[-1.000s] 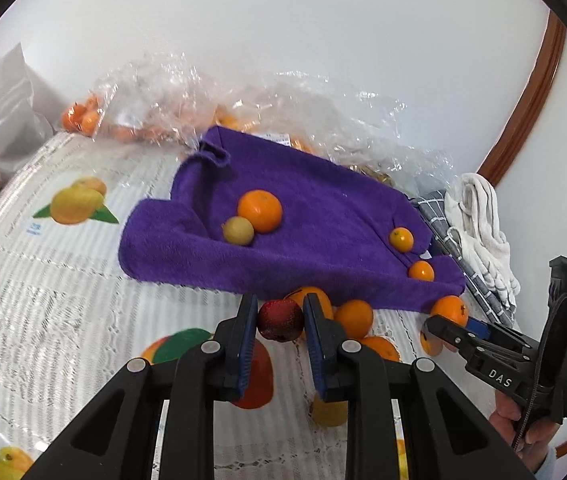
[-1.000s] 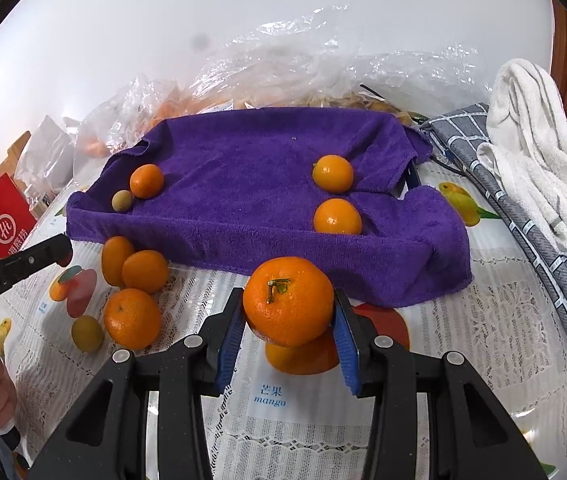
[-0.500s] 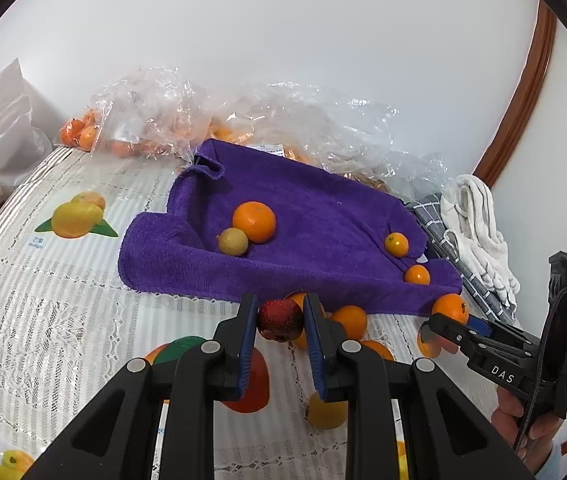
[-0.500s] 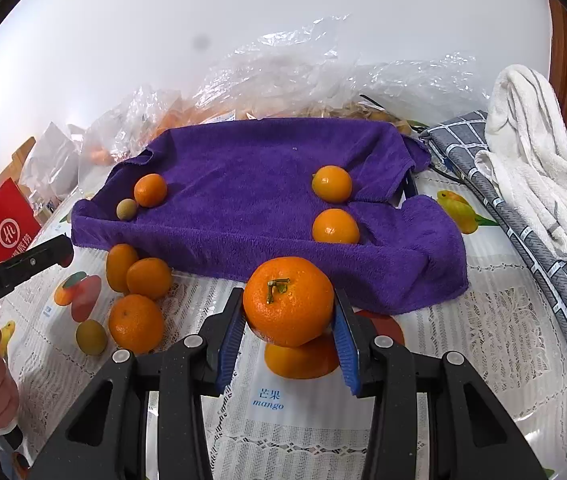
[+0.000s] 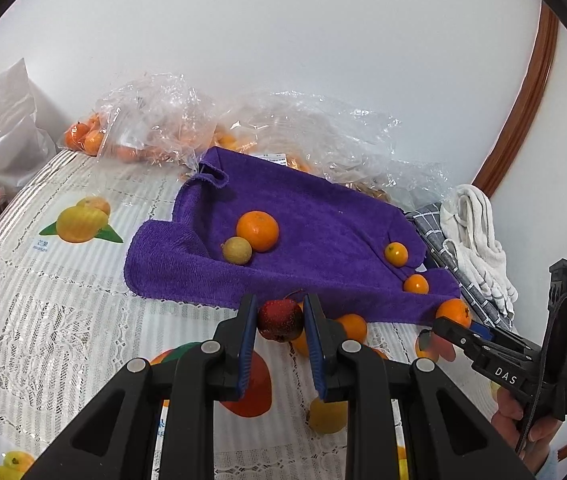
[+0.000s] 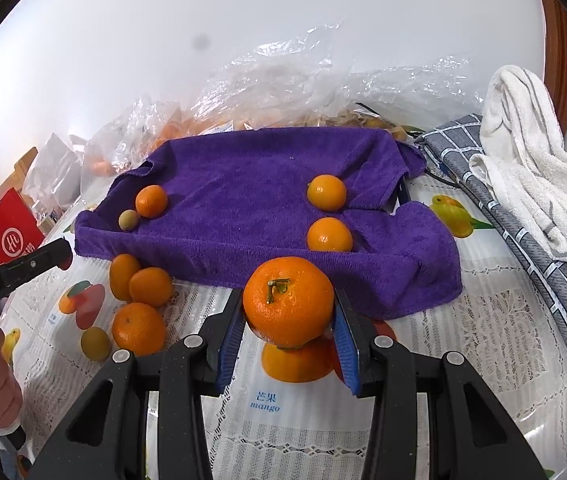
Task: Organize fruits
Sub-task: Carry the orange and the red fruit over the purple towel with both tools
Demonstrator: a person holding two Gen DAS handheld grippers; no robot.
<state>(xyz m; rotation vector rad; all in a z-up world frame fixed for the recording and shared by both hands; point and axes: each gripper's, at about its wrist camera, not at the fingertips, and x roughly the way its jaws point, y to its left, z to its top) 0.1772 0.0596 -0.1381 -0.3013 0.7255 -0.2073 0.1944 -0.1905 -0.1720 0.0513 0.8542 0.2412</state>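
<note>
Left wrist view: small red fruit (image 5: 280, 319) clamped between fingers of left gripper (image 5: 279, 326), held above surface (image 5: 63, 320) before purple towel (image 5: 323, 240). Orange (image 5: 257, 231) and yellowish fruit (image 5: 237, 250) seen touching on towel.

Right wrist view: large orange (image 6: 288, 302) clamped between fingers of right gripper (image 6: 288, 328), held above surface near towel's front edge. Loose oranges (image 6: 139, 304) grouped on surface at left.

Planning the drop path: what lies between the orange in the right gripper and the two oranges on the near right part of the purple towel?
In the right wrist view, only the purple towel, its raised front edge, separates the held orange from the nearer orange.
</note>
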